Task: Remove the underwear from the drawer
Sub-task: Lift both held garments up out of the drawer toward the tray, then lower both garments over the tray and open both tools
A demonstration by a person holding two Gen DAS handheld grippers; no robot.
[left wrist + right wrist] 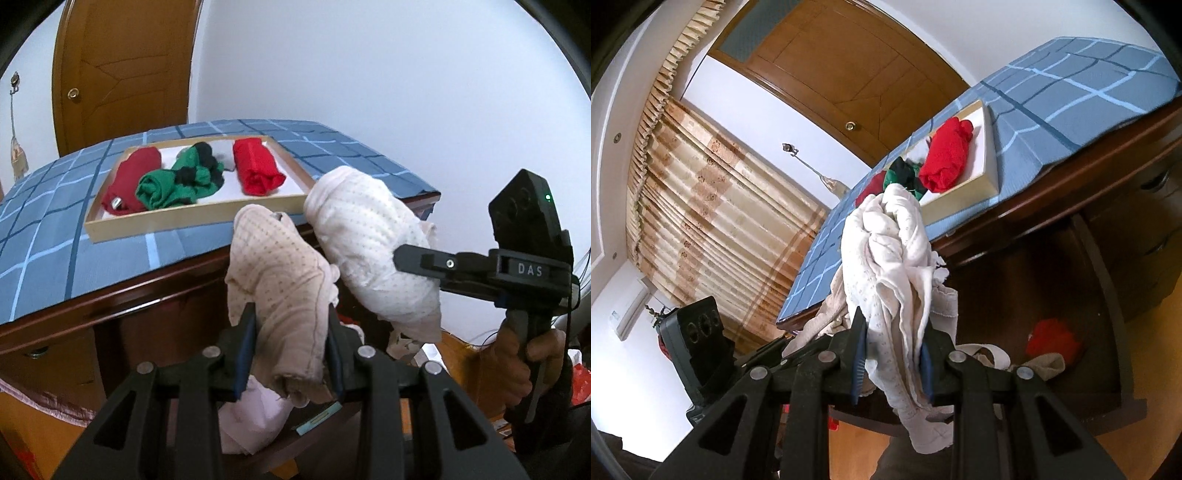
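My left gripper [291, 325] is shut on a rolled beige dotted underwear [280, 273], held up in front of the dresser edge. My right gripper [892, 334] is shut on a rolled white dotted underwear [894, 258]; it also shows in the left wrist view [373, 243], raised beside the beige one. The open drawer [1108, 295] lies below, with a red garment [1052, 338] and pale cloth [1045, 363] inside.
A shallow wooden tray [199, 216] on the blue checked dresser top [55, 236] holds a dark red roll [129, 181], a green and black roll [181, 181] and a bright red roll [256, 168]. A wooden door [122, 70] stands behind.
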